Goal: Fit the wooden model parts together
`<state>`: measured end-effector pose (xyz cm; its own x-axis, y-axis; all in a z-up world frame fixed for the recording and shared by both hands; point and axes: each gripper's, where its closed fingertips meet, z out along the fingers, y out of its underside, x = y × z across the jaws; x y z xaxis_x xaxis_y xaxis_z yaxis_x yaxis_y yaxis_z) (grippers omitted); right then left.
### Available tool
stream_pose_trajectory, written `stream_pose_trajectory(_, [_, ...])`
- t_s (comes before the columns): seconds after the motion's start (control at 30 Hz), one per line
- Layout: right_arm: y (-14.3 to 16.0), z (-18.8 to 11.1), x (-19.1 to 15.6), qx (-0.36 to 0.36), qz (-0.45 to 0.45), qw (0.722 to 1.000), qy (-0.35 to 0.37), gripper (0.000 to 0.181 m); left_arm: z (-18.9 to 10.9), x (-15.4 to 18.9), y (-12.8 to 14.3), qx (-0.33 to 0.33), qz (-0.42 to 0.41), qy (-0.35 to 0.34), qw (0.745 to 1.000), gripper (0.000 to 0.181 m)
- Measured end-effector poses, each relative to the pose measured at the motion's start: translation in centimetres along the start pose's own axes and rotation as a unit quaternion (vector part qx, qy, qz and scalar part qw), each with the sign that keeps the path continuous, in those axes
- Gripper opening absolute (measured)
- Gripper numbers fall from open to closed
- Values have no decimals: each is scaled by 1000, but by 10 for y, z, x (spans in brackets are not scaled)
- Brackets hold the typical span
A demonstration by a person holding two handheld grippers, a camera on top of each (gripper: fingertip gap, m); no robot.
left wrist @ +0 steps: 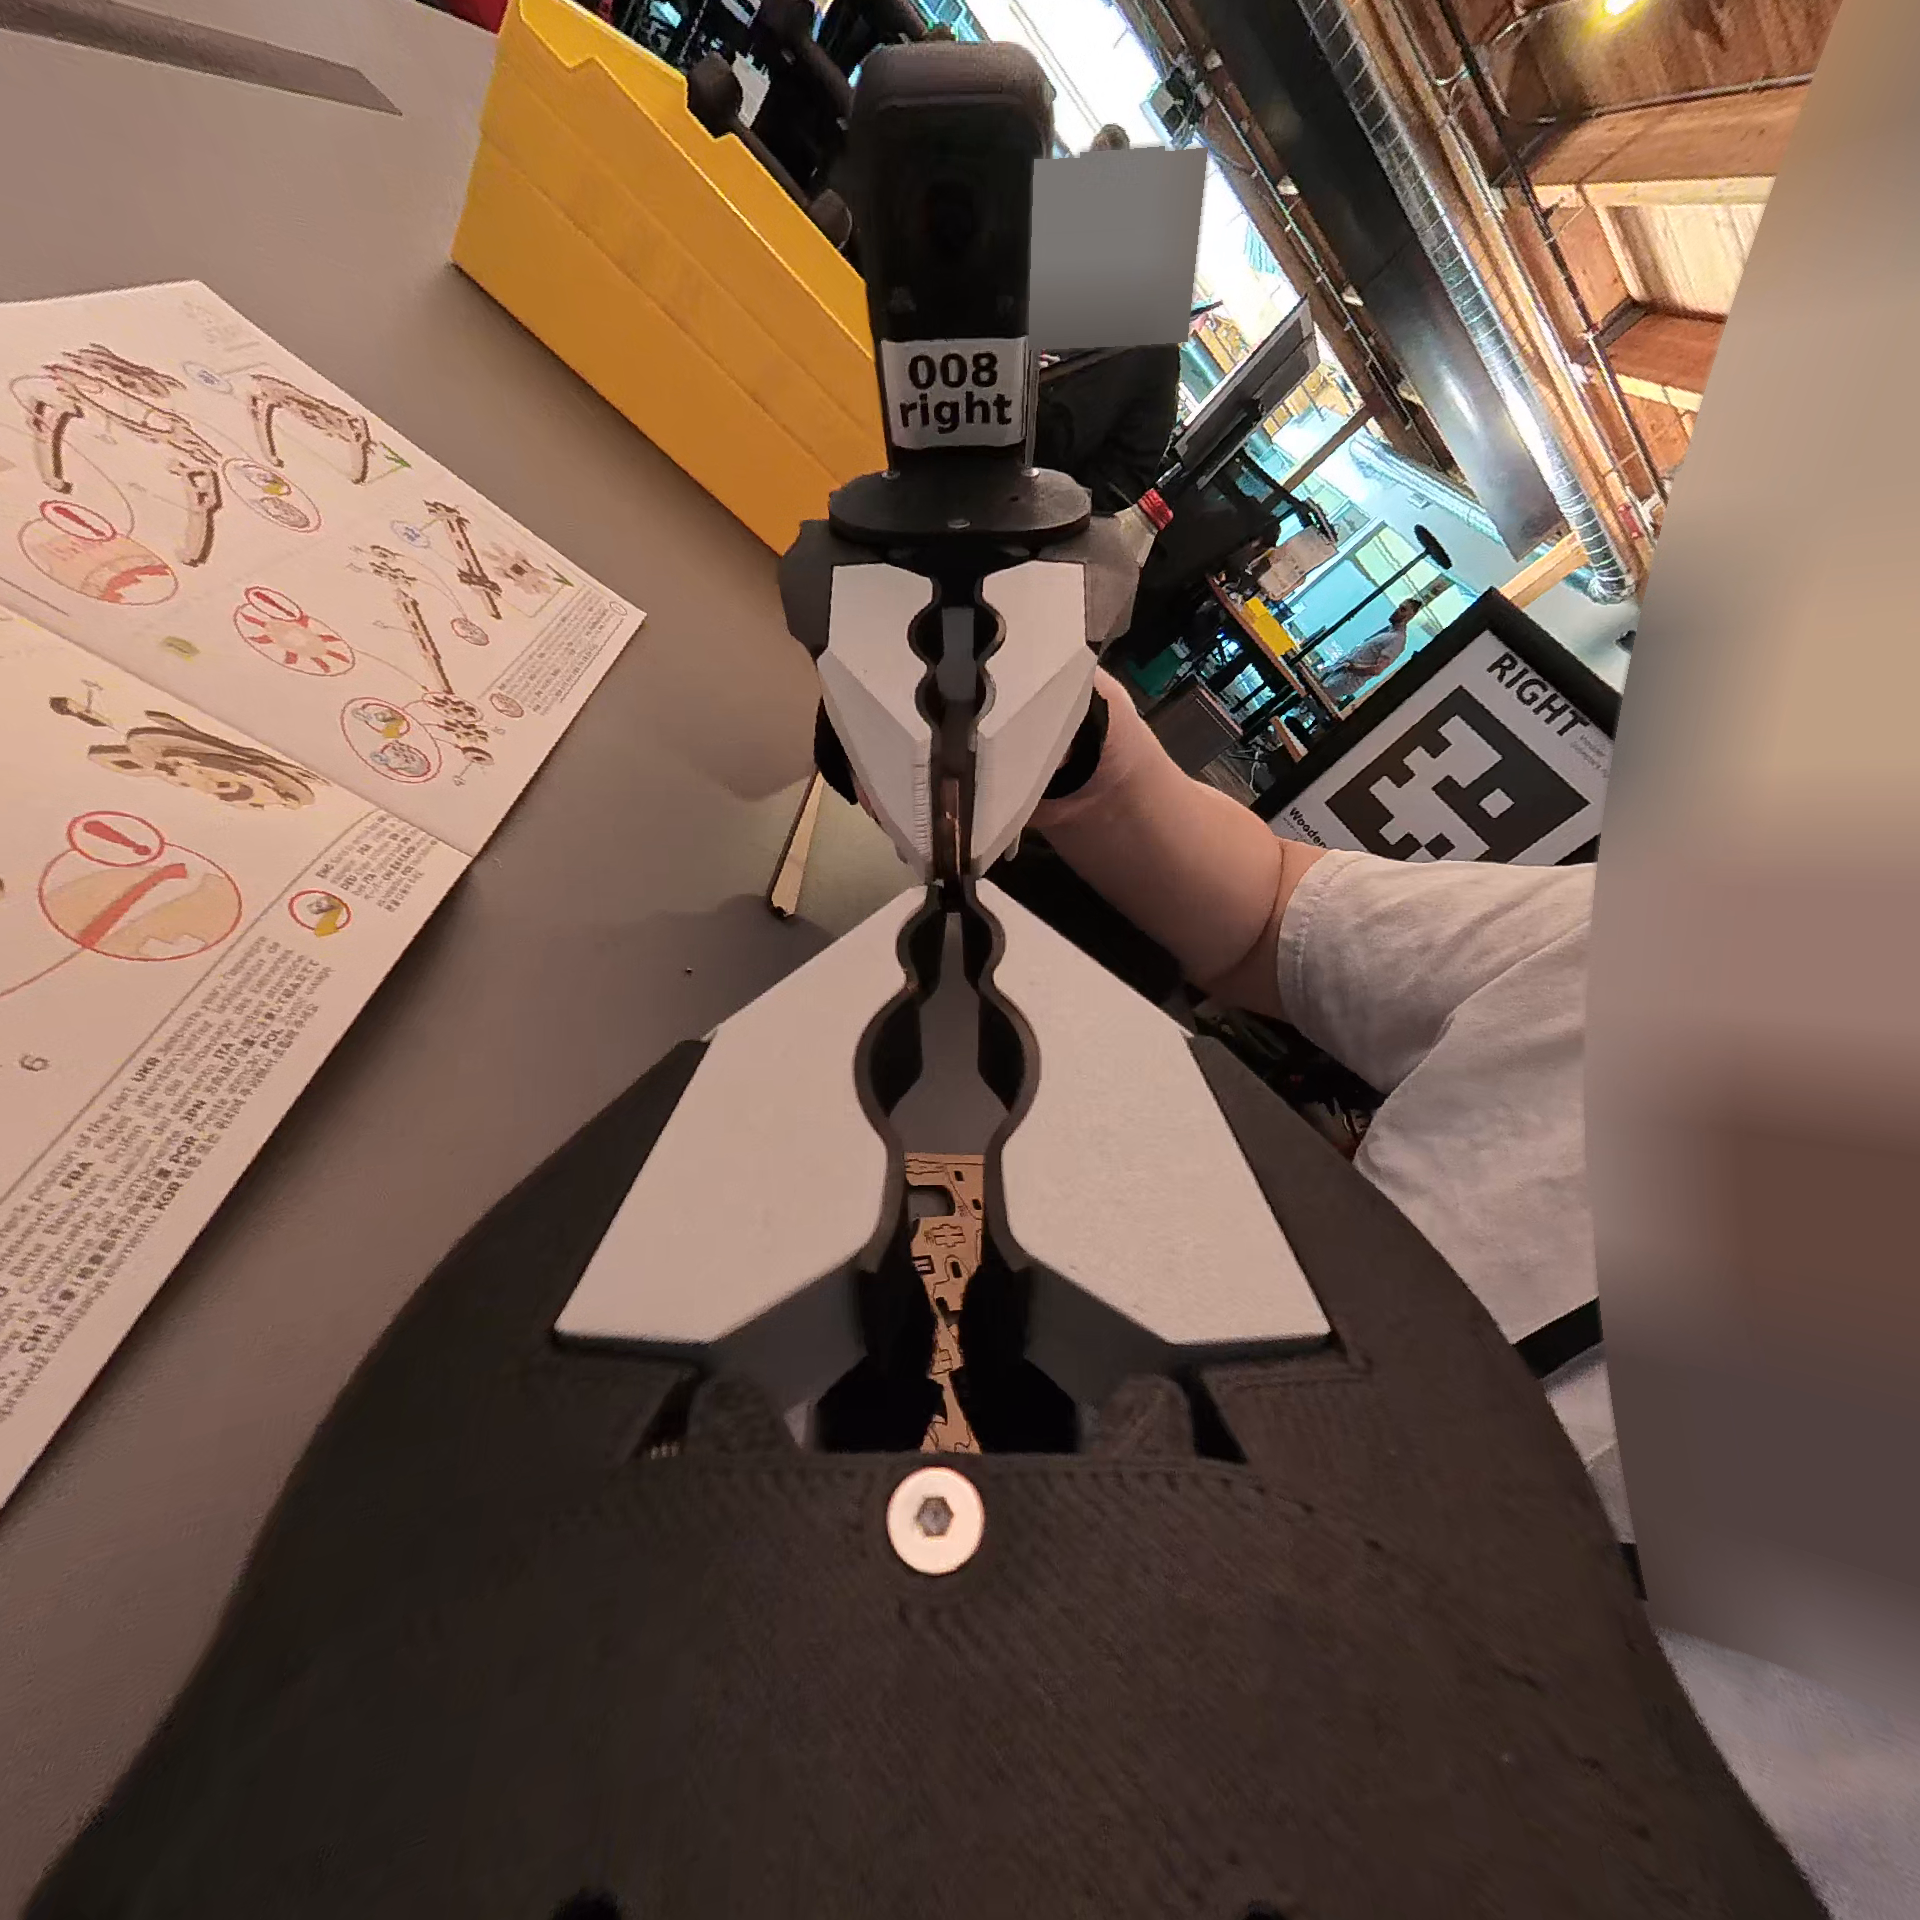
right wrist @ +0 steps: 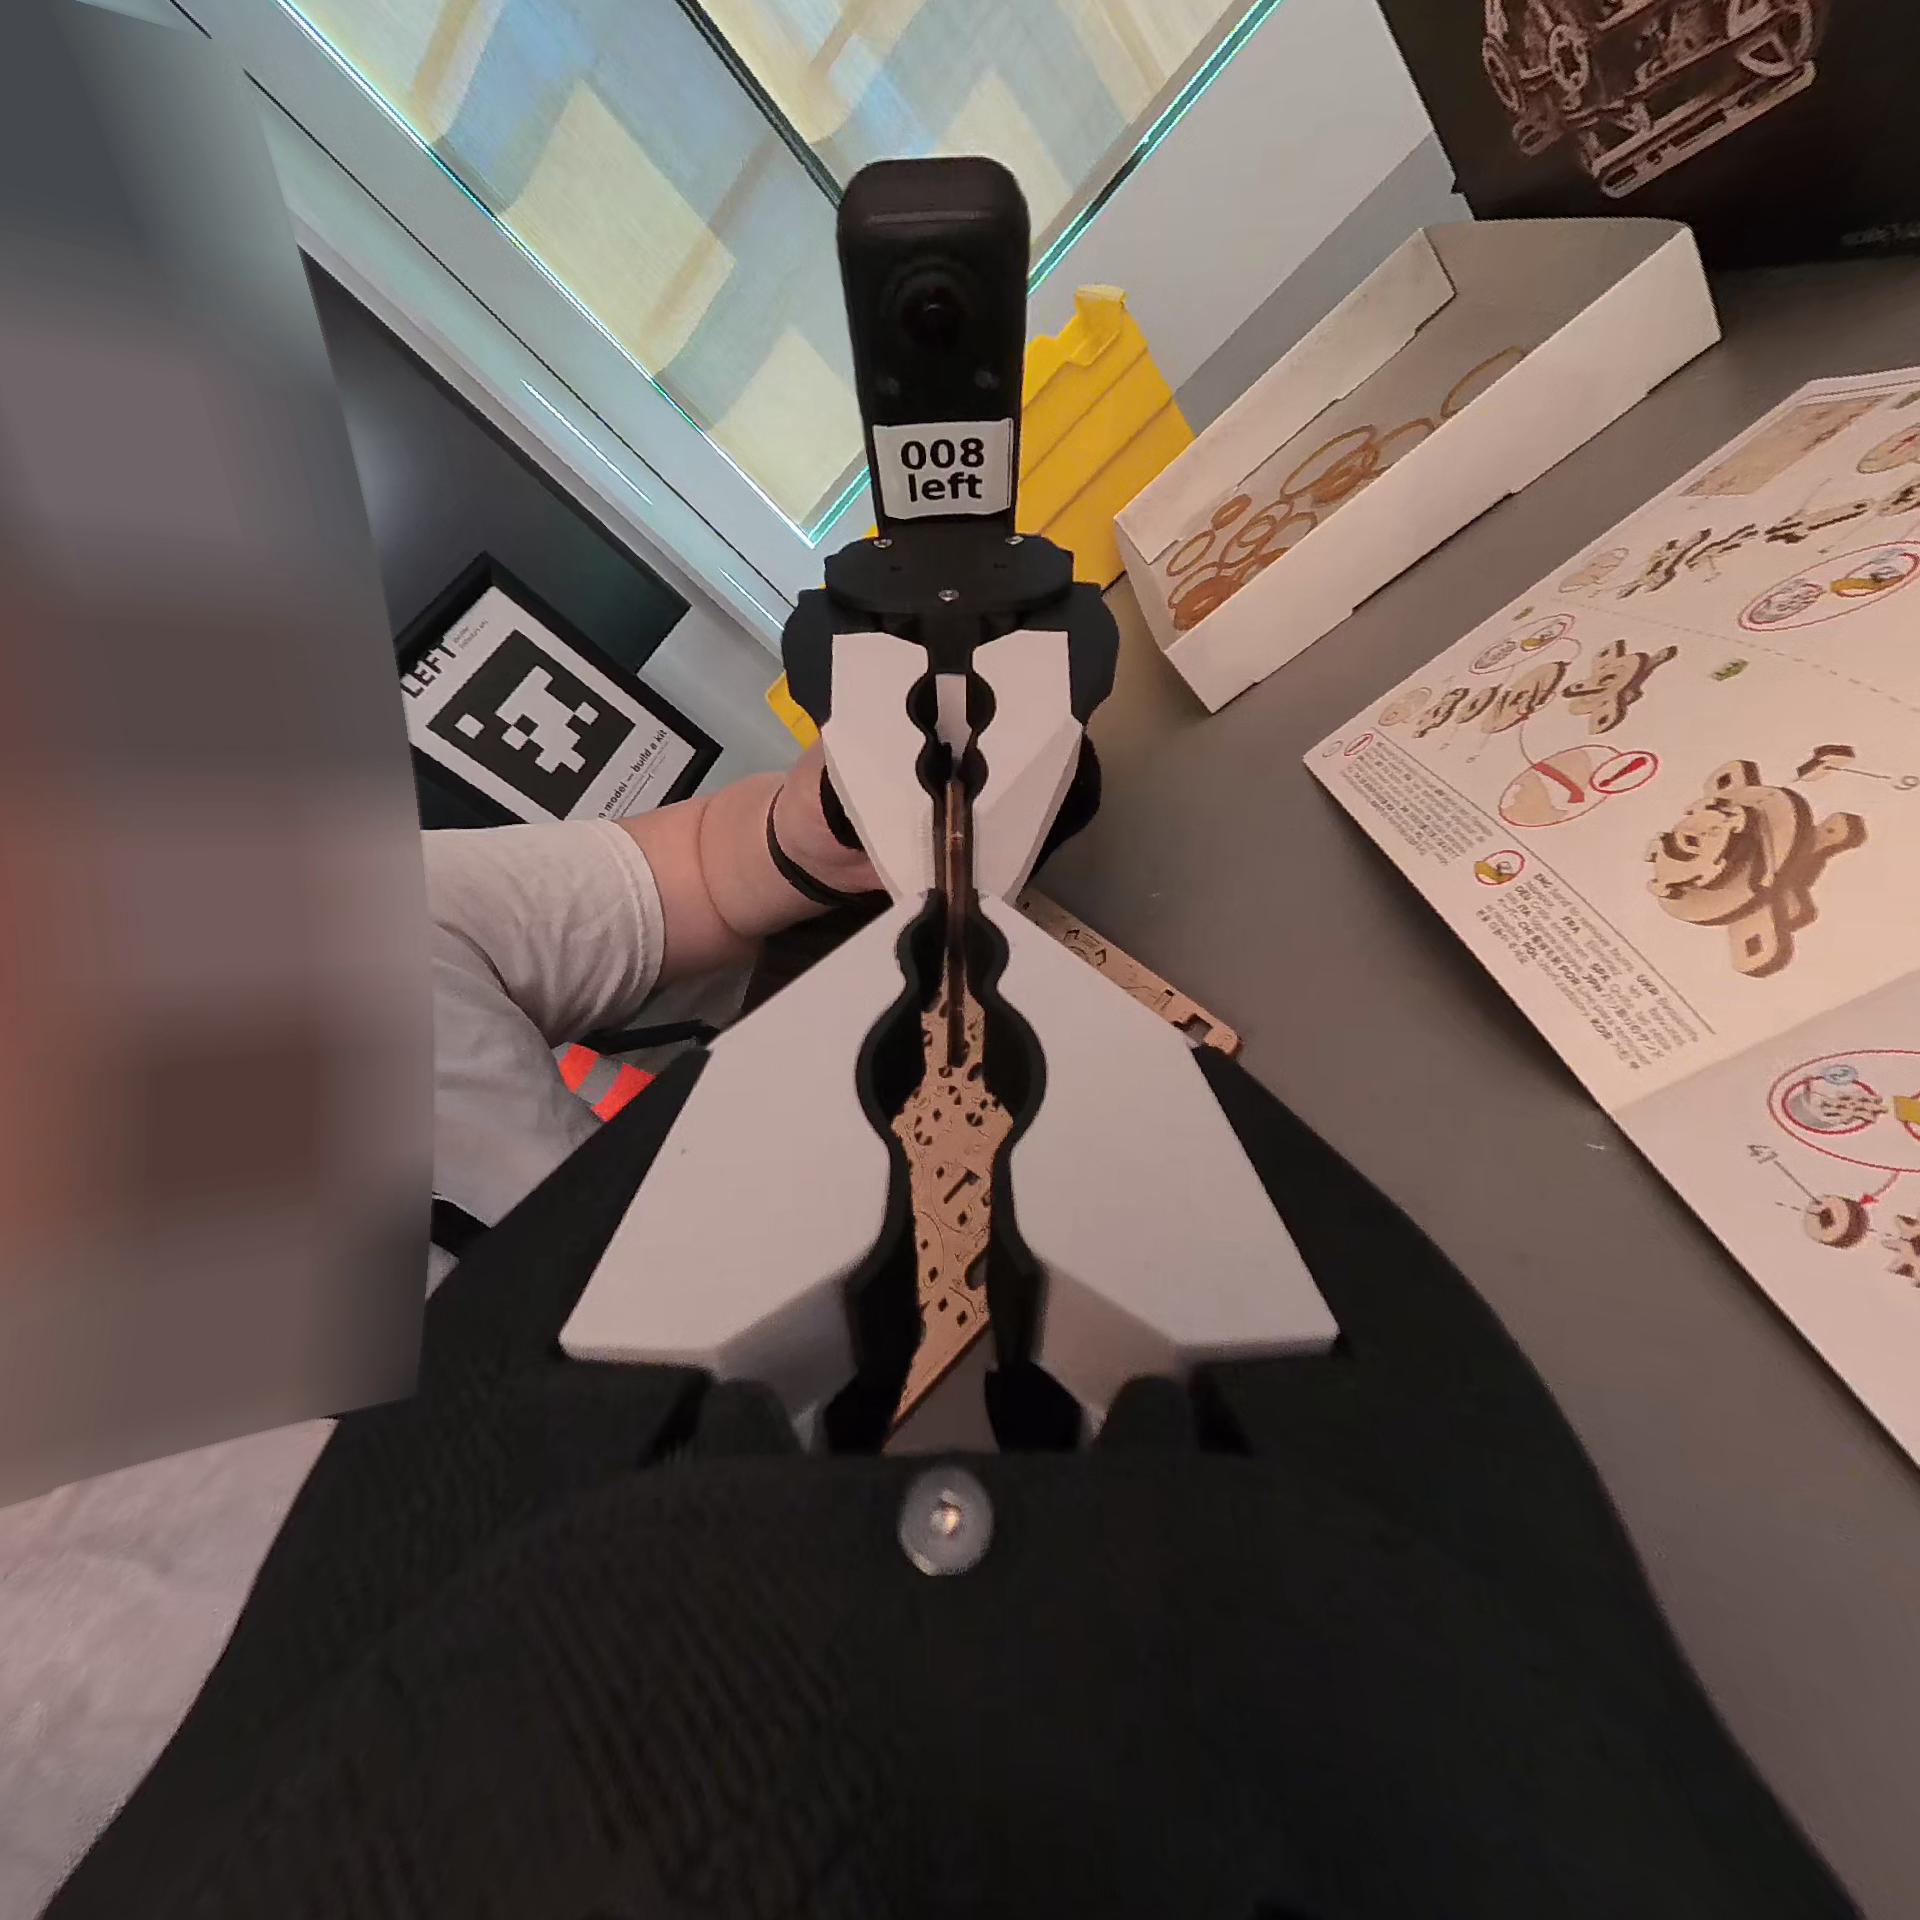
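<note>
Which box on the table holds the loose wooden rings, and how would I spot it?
Start at the grey table and look past the open instruction sheet to the far edge. There lies a shallow, open white box with flat wooden rings inside. Its neighbours are a yellow bin and a dark box.

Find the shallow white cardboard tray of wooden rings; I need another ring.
In the right wrist view, the shallow white cardboard tray sits upper right, between the yellow plastic bin and the open instruction sheet.

Yellow bin (left wrist: 665, 270) blocks far side; grey table (left wrist: 343, 177) beside open.
</note>
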<state>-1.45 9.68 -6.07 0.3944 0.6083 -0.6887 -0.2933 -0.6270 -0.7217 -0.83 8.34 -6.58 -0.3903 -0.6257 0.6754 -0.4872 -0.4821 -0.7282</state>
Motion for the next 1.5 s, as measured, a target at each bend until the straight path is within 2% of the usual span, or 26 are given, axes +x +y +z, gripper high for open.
stream_pose_trajectory(0.3, [8,-1,2,-34,-20,999,13,0,2,-1,6,-20,7,-12,1000,0])
stream_pose_trajectory(0.47, [3,-2,-16,-27,-50,998,-10,0,1,16,1,-3,8,39,999,1])
stream_pose_trajectory(0.6, [3,-2,-15,-26,-66,997,3,0,2,15,1,-4,18,39,999,1])
stream_pose_trajectory(0.83, [4,0,-6,-35,-113,992,52,0,0,6,4,-15,45,-32,998,1])
stream_pose_trajectory(1.5, [8,1,3,-51,-135,984,100,2,-1,-2,7,-17,38,-76,996,1])
